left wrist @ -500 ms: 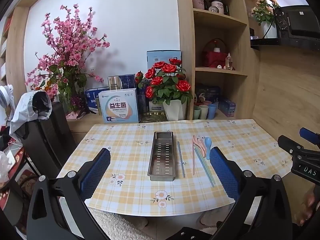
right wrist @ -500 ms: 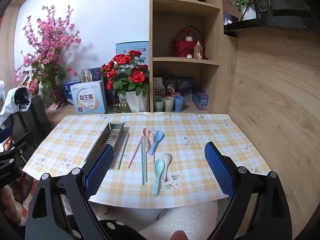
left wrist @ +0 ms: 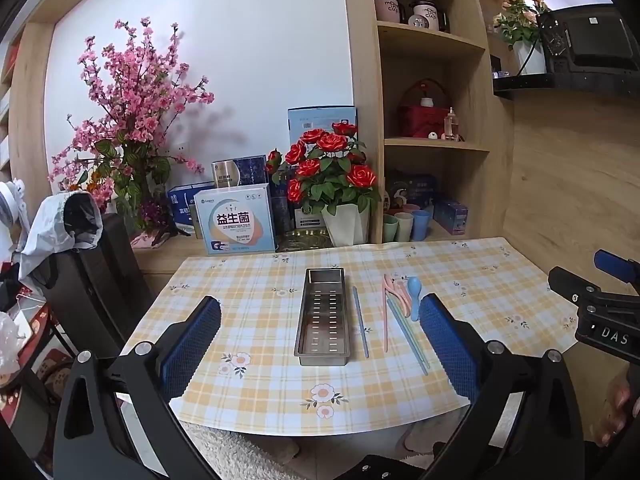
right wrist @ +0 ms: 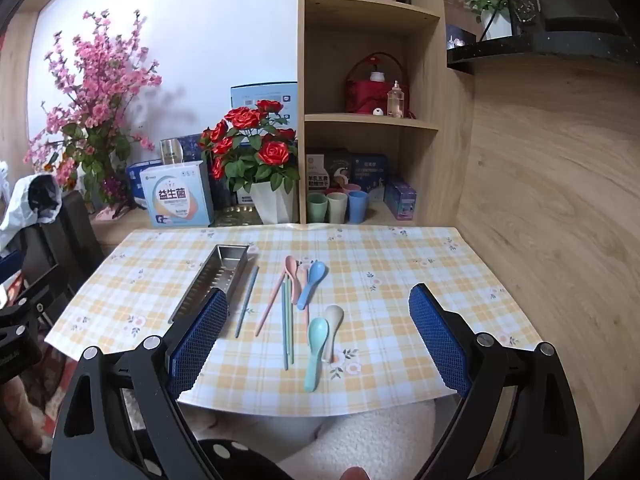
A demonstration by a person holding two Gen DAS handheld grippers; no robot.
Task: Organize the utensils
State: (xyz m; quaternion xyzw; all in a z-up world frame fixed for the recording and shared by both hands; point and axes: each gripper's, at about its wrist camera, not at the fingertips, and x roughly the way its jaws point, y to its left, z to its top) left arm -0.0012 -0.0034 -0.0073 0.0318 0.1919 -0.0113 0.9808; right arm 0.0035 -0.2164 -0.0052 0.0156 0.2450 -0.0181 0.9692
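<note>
Only right view, green spoon (right wrist: 317,353), beige spoon (right wrist: 333,328)

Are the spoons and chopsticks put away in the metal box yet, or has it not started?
Nothing is put away yet. The metal tray is empty. Both grippers, left gripper and right gripper, are open and hold nothing. Still lying on the tablecloth: the blue chopstick, pink spoon, blue spoon, green spoon, beige spoon and other chopsticks.

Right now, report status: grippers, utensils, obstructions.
Left gripper and right gripper open, empty, above the table's near edge. Metal tray empty; spoons and chopsticks loose on the tablecloth beside it. Nothing in the way.
</note>
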